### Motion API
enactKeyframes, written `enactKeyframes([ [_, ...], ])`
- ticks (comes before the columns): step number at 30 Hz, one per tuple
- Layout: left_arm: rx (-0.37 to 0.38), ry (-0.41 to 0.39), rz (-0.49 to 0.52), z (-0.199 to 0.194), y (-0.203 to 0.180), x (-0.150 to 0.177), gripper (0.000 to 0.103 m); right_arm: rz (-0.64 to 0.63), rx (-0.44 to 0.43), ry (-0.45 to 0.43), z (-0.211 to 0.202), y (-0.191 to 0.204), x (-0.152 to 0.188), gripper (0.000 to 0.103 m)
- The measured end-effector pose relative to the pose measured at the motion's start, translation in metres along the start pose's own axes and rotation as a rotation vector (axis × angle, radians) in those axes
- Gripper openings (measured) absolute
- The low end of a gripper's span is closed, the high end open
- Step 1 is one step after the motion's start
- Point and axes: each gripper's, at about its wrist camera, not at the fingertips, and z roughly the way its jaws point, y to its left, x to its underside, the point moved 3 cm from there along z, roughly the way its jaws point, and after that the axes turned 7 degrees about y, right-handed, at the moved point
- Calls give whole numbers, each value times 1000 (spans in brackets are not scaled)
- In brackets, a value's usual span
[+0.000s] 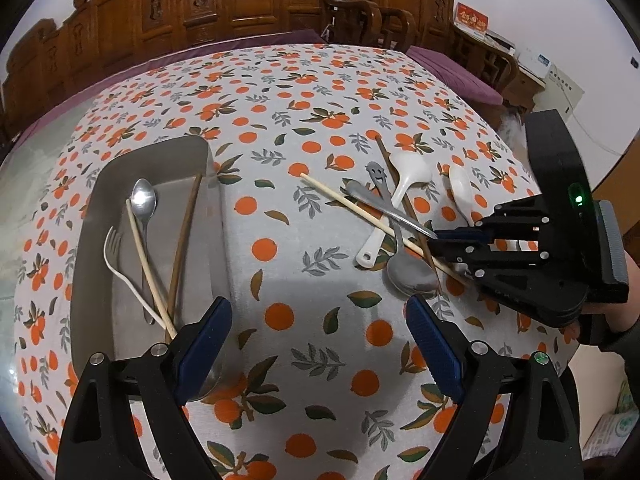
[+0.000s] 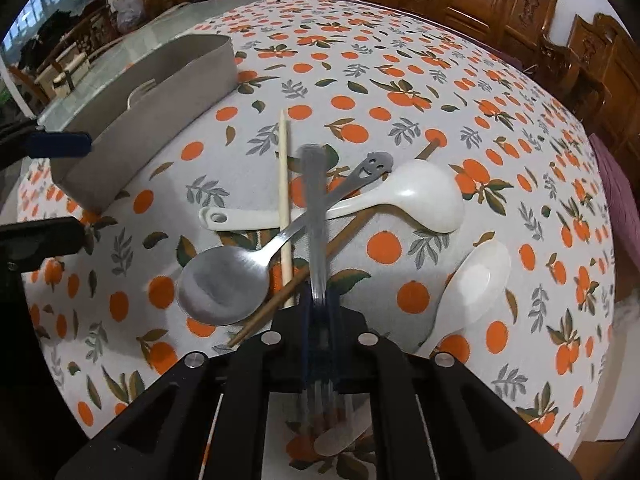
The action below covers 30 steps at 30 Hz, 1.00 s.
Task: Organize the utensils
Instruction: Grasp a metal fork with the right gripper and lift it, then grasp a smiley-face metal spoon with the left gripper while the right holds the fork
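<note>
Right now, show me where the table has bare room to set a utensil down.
Free: the cloth strip between the grey tray and the utensil pile, and the far cloth beyond both. Crowded: the pile by the right gripper, shut on a metal fork, over the steel spoon, white ladle and chopsticks.

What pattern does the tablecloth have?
Oranges with leaves on a white tablecloth, clearest in the left wrist view.

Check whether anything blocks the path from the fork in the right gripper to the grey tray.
Nothing visible does. The right gripper holds the metal fork above the pile; only bare tablecloth lies before the tray.
</note>
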Motion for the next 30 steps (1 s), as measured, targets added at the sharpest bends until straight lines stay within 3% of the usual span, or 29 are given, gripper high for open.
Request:
enactKeyframes([
  [9,22,1,19,11,-17,-15,85,111,3,-142,-47,-21,18,8],
  [14,55,21,20,27,-32,-31,70,160,27,-164,-57,-40,31,8],
  [24,84,130,31,70,-53,-51,22,211,20,-178,-58,-59,50,8],
  [30,95,169,37,81,-57,-52,16,222,11,-183,-57,-59,54,8],
])
